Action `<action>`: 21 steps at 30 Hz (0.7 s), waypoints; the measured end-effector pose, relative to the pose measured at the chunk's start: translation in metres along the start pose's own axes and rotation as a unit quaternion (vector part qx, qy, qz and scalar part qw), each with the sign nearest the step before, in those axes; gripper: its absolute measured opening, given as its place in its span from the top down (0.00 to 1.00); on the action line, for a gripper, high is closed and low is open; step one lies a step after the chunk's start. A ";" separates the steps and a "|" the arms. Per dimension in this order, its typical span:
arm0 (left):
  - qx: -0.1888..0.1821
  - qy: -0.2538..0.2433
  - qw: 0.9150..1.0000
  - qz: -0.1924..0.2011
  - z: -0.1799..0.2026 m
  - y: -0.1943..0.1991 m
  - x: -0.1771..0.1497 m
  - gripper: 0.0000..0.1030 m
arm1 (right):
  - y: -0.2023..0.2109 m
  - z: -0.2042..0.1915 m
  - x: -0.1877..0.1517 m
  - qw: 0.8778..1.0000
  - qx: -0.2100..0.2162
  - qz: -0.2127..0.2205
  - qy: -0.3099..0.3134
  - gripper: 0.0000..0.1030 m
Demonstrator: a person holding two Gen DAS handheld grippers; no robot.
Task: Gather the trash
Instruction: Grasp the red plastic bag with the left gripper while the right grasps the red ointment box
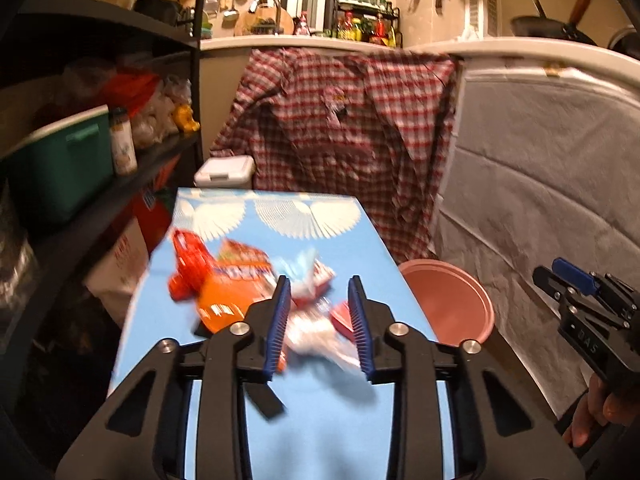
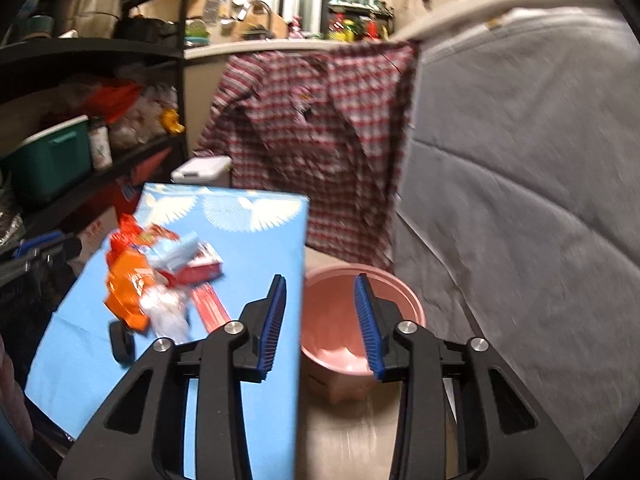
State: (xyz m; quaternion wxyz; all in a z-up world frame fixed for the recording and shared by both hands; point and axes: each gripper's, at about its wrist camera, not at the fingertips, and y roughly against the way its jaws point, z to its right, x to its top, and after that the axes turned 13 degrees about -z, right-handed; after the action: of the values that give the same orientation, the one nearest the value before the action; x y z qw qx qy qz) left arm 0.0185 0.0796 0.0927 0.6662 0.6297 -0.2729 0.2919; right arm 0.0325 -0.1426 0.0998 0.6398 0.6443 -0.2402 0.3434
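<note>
Several wrappers point(image 1: 248, 288) lie heaped mid-frame on the blue worktop point(image 1: 320, 420), directly ahead of the left claw point(image 1: 320, 320), the nearer one; both claws' jaws stand apart, empty, the right claw point(image 2: 320, 320) facing the pink bin point(image 2: 400, 292)

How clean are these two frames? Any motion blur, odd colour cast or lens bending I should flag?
Left wrist view: the wrappers are smeared by motion, while the left claw is sharp; warm yellowish light; the counter edge bows from the fisheye. Right wrist view: the quilted cover and plaid shirt are streaked, the right claw crisp; dark corners.
</note>
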 end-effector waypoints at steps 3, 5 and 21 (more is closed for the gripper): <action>0.001 0.003 1.000 0.005 -0.021 -0.004 0.023 0.82 | -0.006 -0.007 0.018 0.999 0.032 0.001 0.008 0.72; 0.000 0.001 1.000 0.008 -0.035 -0.009 0.037 0.85 | -0.012 -0.017 0.034 0.998 0.056 0.004 0.025 0.74; 0.016 0.051 0.997 -0.062 -0.156 -0.121 0.072 0.87 | -0.139 -0.064 0.015 0.976 0.151 -0.130 0.089 0.74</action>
State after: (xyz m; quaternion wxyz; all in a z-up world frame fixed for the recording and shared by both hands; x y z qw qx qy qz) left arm 0.1556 0.2340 0.0545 0.6863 0.6400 -0.1940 0.2858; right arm 0.1374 -0.0678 0.0156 0.5934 0.7258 -0.0416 0.3454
